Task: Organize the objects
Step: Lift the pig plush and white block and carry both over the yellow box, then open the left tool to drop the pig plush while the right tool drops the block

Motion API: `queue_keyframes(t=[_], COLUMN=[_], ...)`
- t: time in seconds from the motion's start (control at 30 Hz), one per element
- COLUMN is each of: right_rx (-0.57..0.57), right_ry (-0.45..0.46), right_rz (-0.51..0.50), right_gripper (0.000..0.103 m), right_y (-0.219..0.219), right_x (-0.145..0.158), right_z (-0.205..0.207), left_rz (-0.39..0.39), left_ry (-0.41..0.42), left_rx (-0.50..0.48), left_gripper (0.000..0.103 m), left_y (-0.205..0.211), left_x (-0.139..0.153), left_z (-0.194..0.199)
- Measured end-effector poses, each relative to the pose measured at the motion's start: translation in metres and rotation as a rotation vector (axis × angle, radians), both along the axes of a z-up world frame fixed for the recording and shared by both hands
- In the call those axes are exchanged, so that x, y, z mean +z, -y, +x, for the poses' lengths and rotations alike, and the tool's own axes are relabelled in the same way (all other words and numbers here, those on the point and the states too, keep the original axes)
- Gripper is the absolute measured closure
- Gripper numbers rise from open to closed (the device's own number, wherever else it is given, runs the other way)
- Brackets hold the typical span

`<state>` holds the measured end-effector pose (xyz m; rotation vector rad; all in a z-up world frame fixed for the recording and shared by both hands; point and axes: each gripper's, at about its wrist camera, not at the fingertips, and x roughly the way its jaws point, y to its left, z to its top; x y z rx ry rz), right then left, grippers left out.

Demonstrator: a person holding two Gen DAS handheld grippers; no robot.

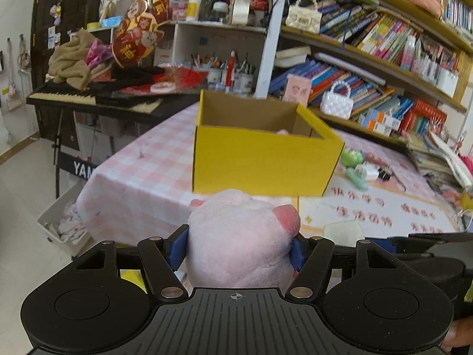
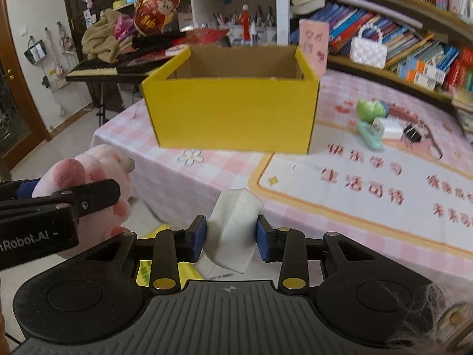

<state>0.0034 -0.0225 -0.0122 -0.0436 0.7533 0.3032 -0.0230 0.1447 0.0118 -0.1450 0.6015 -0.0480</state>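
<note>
A pink plush toy (image 1: 239,242) fills the left wrist view, and my left gripper (image 1: 238,251) is shut on it, blue pads pressing both sides. The same pink plush toy (image 2: 100,171) shows at the left of the right wrist view, in the left gripper's black fingers (image 2: 88,195). My right gripper (image 2: 232,236) is shut on a white soft object (image 2: 236,227), squeezed between its blue pads. An open yellow cardboard box (image 1: 263,159) stands ahead on the pink checked table (image 1: 142,177); something pale peeks above its inner wall. The box (image 2: 233,112) is also ahead of the right gripper.
A green toy (image 2: 371,108), a mint object, a white charger (image 2: 390,128) and a black clip lie right of the box on a printed mat (image 2: 369,183). Bookshelves (image 1: 384,59) run behind. A keyboard (image 1: 88,97) with clothes stands at the left; a white bin (image 1: 62,224) sits on the floor.
</note>
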Motion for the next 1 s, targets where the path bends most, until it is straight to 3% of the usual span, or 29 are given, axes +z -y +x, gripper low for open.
queue_keyframes(t=[0.23, 0.53, 0.7, 0.73, 1.0], right_rx=[-0.032, -0.041, -0.015, -0.007, 0.127], right_ry=[0.100, 0.236, 0.274, 0.274, 0.287], right_rz=[0.003, 0.042, 0.020, 0.009, -0.107], right_gripper=[0.070, 0.070, 0.072, 0.080, 0.082], right_y=[0.002, 0.001, -0.002, -0.002, -0.012], right_x=[0.024, 0.063, 0.065, 0.063, 0.036], right_z=[0.019, 0.084, 0.124, 0.132, 0.178], left_rz=[-0.001, -0.002, 0.020, 0.016, 0.021], left_ry=[0.127, 0.236, 0.221, 0.211, 0.107], left_rx=[-0.009, 0.029, 0.043, 0.046, 0.074], left_gripper=[0.038, 0.038, 0.038, 0.038, 0.038], left_y=[-0.001, -0.003, 0.005, 0.006, 0.017], left_x=[0.029, 0.062, 0.060, 0.057, 0.028], left_z=[0.028, 0.082, 0.121, 0.129, 0.184])
